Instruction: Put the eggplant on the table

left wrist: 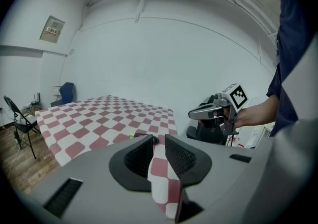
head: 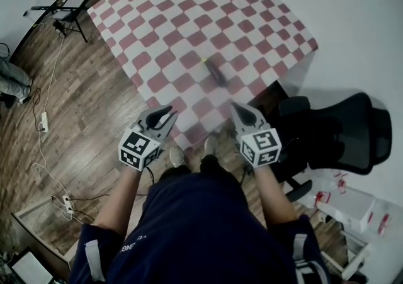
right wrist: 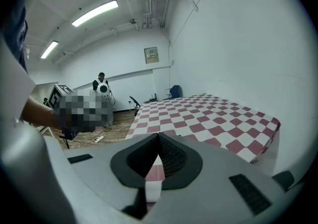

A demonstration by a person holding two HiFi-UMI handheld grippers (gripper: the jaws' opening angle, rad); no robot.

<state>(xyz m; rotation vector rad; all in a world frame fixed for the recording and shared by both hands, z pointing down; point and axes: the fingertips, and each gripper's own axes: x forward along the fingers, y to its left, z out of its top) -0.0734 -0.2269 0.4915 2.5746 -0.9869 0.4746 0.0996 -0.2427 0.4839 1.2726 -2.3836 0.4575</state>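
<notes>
**Eggplant down on the checked counter, both grippers back at the near edge**

Room to move first: the counter (head: 189, 12), under its red-and-white checked cloth (head: 264, 31), lies open around the eggplant (head: 215, 72), with free squares on every side of it. The near edge of the cloth runs right under the two grippers. Off the right-hand corner sits a black office chair (head: 343, 131), close in against the counter. Off the far left corner stands a folding chair (head: 70, 7), apart from the cloth.

The left gripper (head: 171, 113) hangs over the near edge with its fingers (left wrist: 141, 156) released, and only a strip of checked cloth shows in the gap between them. The right gripper (head: 236, 107) is level with it and well apart, fingers (right wrist: 171, 156) clenched tip to tip and empty.

Now the eggplant: it lies flat on the cloth, beyond both grippers and nearer the right one, touched by neither. Its long axis runs on a diagonal in the head view. The green stem end points to the upper left, and the dark body trails down to the lower right, toward the right gripper.

Below is a wooden floor (head: 94, 100), with a white power strip (head: 44, 121) and cables trailing along the left side. A pale wall (head: 352, 12) rises on the counter's right
</notes>
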